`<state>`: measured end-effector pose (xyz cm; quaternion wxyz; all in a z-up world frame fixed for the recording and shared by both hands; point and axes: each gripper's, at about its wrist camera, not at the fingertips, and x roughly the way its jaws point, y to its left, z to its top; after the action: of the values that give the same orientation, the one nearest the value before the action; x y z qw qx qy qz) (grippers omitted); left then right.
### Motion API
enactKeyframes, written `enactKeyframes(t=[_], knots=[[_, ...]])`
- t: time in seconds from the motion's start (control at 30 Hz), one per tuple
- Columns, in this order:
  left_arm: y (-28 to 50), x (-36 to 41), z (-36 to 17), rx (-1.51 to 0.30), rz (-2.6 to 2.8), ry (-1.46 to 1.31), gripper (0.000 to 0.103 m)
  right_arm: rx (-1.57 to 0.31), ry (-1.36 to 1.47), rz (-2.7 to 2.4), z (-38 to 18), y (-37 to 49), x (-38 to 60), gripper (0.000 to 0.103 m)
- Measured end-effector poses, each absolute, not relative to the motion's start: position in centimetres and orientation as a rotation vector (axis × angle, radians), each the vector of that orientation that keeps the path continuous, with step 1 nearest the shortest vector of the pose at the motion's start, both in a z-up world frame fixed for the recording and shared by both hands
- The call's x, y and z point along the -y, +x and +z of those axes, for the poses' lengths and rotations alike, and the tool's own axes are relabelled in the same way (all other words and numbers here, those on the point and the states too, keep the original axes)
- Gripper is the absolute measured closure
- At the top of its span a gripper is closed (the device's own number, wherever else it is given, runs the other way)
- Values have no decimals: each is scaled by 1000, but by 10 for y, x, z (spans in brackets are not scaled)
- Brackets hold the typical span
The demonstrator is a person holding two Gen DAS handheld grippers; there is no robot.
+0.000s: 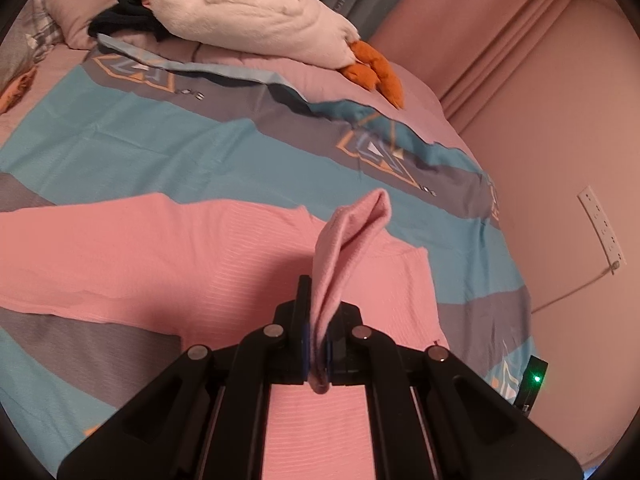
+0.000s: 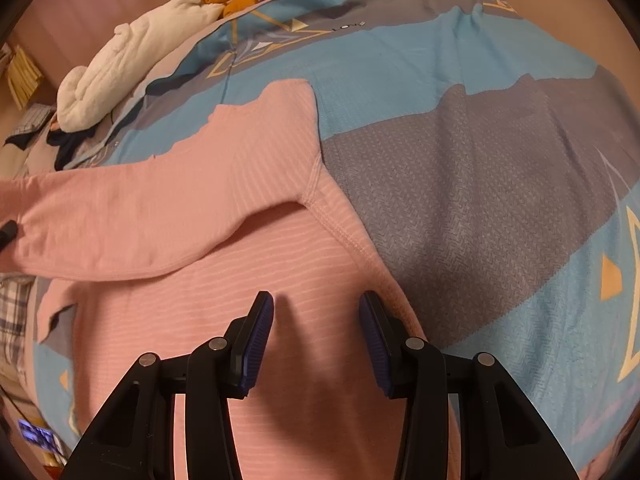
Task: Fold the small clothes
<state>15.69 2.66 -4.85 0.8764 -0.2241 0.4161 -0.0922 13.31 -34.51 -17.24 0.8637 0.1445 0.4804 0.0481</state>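
A pink ribbed long-sleeved shirt (image 1: 140, 256) lies flat on the patterned bedcover (image 1: 160, 144). My left gripper (image 1: 320, 312) is shut on the end of one sleeve (image 1: 352, 232), which sticks up out of the jaws, lifted off the shirt. In the right wrist view that sleeve (image 2: 140, 216) stretches leftward across the shirt body (image 2: 200, 340) to a black gripper tip (image 2: 8, 232) at the frame's edge. My right gripper (image 2: 316, 308) hovers open just over the shirt body near its right side seam, with nothing between its fingers.
A white plush goose (image 1: 256, 12) with orange feet lies at the head of the bed beside dark clothes (image 1: 120, 24) and a pillow (image 1: 76, 4). A wall with a socket (image 1: 600, 224) runs along the bed's right side.
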Motion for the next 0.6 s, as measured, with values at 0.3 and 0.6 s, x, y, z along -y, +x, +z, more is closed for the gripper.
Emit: enactKeyframes(t=[0.3, 0.6], knots=[[157, -52, -56, -871, -134, -487, 98, -968, 290, 120, -161, 138, 340, 59], [156, -60, -80, -927, -85, -483, 98, -988, 293, 145, -160, 185, 328, 62]])
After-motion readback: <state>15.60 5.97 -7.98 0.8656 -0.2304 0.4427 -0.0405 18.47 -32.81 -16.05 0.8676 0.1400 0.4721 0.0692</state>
